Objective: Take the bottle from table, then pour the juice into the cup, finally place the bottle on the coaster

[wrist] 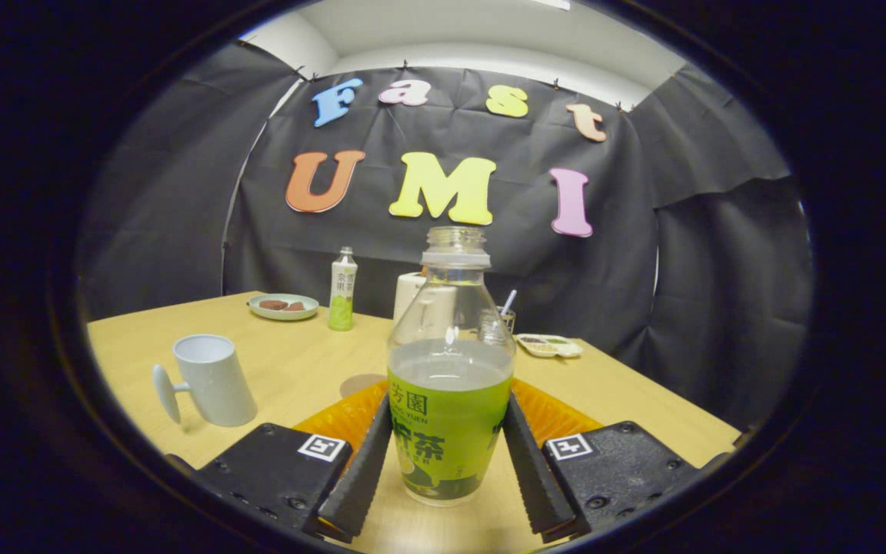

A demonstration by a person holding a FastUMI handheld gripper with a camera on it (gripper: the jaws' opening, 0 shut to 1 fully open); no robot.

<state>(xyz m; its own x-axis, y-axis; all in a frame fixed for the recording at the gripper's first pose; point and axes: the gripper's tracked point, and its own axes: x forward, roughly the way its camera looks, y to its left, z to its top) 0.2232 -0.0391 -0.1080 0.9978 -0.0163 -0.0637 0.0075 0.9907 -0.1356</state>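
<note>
Right now the gripper [449,454] has its two fingers pressed on both sides of the clear plastic bottle with a green label [449,385], pinching it low down. The bottle stands straight up between the fingers, its open mouth pointing up. It has no cap, and pale juice fills it about halfway. The bottle looks like it is over the table, just in front of the orange round coaster [351,412]. The white cup with a handle [212,379] sits off to the left, a bit ahead of the fingers. It looks empty, so pouring probably comes next, and the bottle must go left.
</note>
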